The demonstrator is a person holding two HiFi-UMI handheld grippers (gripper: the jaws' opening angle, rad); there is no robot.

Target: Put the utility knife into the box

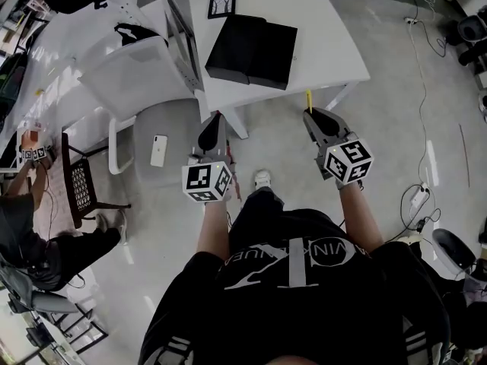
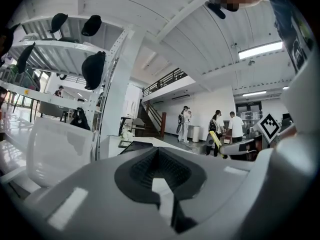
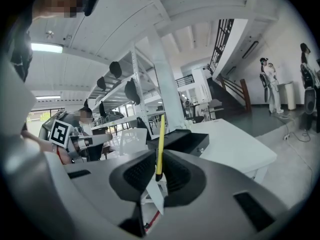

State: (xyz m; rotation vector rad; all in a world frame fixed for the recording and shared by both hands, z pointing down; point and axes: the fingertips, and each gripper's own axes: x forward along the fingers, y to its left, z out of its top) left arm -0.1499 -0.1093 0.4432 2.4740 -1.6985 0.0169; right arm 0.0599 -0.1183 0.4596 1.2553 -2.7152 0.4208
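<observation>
1. Between the jaws of the right gripper [image 3: 159,160] a yellow utility knife [image 3: 160,143] is clamped, standing upright out of the ribbed pads. Its lower end is buried between the pads, and it cannot be told whether a blade is out.
2. From the head view the right gripper [image 1: 310,113] is seen held over the floor in front of the white table [image 1: 329,48], with the utility knife [image 1: 309,100] showing only as a short yellow stub above the jaws.
3. The left gripper [image 2: 159,153] is clenched, its jaws pressed together with nothing between them. In the head view the left gripper [image 1: 214,120] is held near the table's front edge, well apart from the right one.
4. No words are carried by the cubes on the grippers, only black-and-white square markers.
5. White lettering is printed across the person's black T-shirt [image 1: 293,280]. It is seen upside down and partly creased, and cannot be read in full.
6. The black box [image 1: 251,50] lies on the table, apart from the knife. Two flat black parts are seen side by side, and no label can be made out. In the right gripper view the black box [image 3: 182,140] is partly hidden behind the knife.
7. A black-bordered square card [image 1: 221,5] lies on the table behind the box, its pattern too small to read.
8. A white phone [image 1: 159,150] lies on the floor by a white chair [image 1: 125,78].
</observation>
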